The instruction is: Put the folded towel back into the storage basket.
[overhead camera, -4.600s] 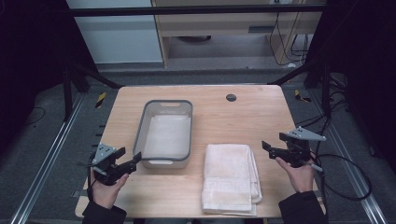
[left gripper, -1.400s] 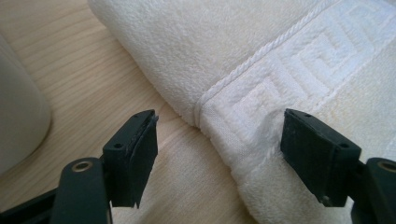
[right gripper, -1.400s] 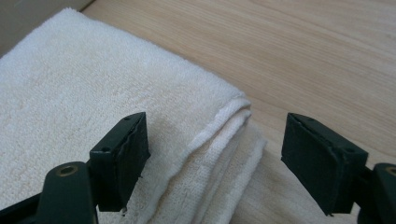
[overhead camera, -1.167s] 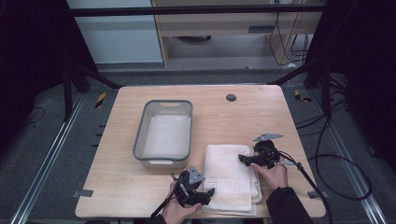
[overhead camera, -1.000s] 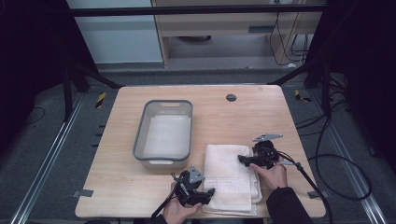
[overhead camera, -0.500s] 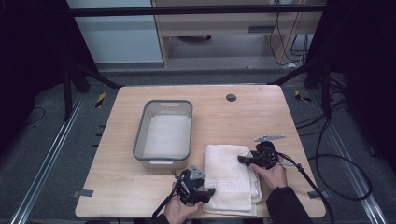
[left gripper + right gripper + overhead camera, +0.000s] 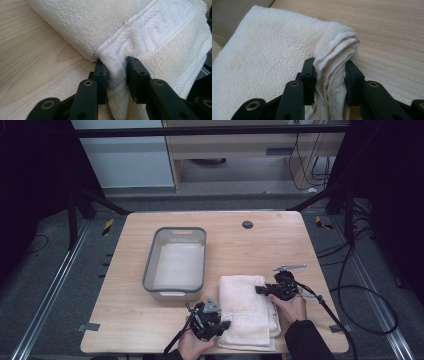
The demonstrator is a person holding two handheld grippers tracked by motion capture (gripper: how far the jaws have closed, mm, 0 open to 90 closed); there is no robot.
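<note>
— Where is the towel (image 7: 248,309) as we stand at the worktop (image 7: 125,330)?

— Folded, cream, at the near edge, just right of the grey tub (image 7: 176,264).

— And our 2 tools?

— Our left tool (image 7: 219,323) pinches a bunched fold at the towel's near left corner, by the patterned border, jaws nearly closed on cloth. Our right tool (image 7: 260,290) clamps several gathered layers at the far right corner, likewise narrowed around the fabric.

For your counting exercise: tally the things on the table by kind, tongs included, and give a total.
Towel: 1
Grey tub: 1
Tongs: 2, left and right, each shut on the towel
Total: 4
</note>
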